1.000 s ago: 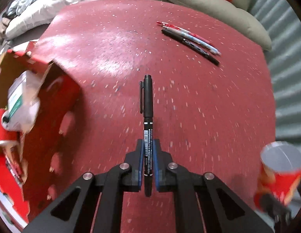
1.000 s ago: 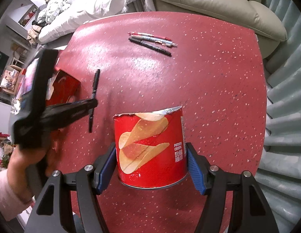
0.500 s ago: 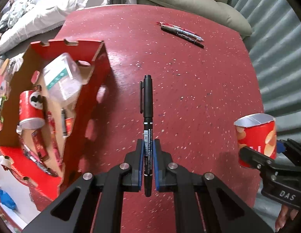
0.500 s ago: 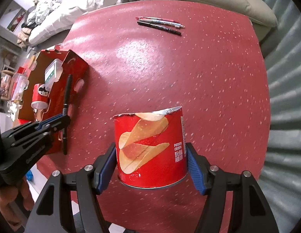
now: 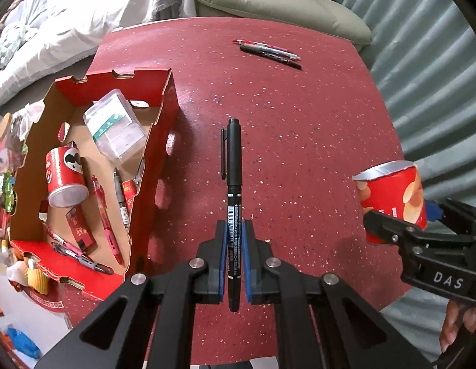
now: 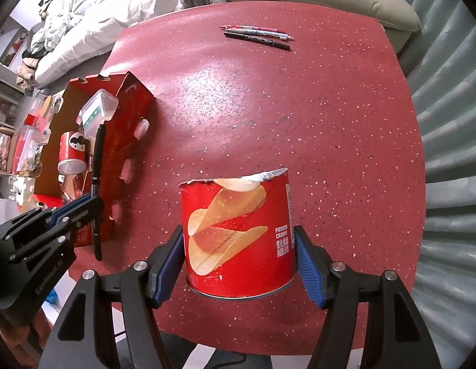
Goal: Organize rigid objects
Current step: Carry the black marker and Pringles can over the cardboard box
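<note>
Left fingers [image 5: 220, 264] pinching black marker [image 5: 234, 166], right fingers [image 6: 308, 264] clamping crisps can [image 6: 238, 233], speckled red table [image 6: 330, 123], beige sofa [image 5: 284, 6] behind.

The left wrist camera sits just behind the left claw [image 5: 234, 264] and looks forward and down over the red worktop [image 5: 299, 129] from high up. The right wrist camera sits just behind the right claw [image 6: 241, 253] and looks the same way, close to the chips can [image 6: 238, 233]. Both views share the worktop, the red box [image 5: 152, 160] on the left, the pens [image 5: 270, 53] at the far side and the sofa [image 5: 284, 9]. Each camera also sees the other claw at its edge.
</note>
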`<action>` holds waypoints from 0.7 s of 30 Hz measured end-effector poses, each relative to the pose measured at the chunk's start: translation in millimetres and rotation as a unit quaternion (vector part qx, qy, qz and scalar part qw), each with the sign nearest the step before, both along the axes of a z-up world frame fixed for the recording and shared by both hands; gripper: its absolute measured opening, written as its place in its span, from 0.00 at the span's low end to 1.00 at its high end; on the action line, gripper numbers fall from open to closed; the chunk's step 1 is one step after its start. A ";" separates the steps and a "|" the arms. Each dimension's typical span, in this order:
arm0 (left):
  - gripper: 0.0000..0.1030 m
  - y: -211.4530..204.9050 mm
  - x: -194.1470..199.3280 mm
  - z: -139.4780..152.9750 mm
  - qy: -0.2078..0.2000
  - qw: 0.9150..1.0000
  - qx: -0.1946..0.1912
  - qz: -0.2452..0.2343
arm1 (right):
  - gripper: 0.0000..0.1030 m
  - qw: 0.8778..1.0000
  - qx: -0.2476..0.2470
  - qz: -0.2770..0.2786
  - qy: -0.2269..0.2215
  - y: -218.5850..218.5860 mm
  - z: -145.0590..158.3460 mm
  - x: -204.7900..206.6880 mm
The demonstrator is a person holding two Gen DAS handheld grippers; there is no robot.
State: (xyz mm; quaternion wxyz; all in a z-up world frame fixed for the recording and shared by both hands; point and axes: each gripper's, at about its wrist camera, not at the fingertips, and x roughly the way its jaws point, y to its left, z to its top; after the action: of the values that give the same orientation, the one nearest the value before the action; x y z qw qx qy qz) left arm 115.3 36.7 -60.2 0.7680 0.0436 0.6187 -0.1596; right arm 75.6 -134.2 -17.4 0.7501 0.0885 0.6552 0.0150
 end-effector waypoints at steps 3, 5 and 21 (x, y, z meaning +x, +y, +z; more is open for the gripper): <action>0.09 -0.6 -0.8 1.6 -0.002 1.000 -0.002 -0.006 | 0.66 1.000 -0.003 -0.003 0.001 1.4 2.3 -3.2; 0.09 -0.7 -1.2 2.7 -0.003 1.000 -0.004 -0.010 | 0.66 1.000 -0.005 -0.006 0.003 2.1 2.7 -4.6; 0.09 8.3 -2.2 12.4 -0.017 0.999 -0.030 -0.004 | 0.66 1.000 -0.024 0.012 0.001 15.3 13.4 -4.5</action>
State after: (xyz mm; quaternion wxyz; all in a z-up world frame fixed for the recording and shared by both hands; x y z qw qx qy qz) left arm 113.1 45.0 -47.9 0.7785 0.0256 0.6006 -0.1803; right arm 71.1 -118.9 -4.0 0.7512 0.0627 0.6570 0.0078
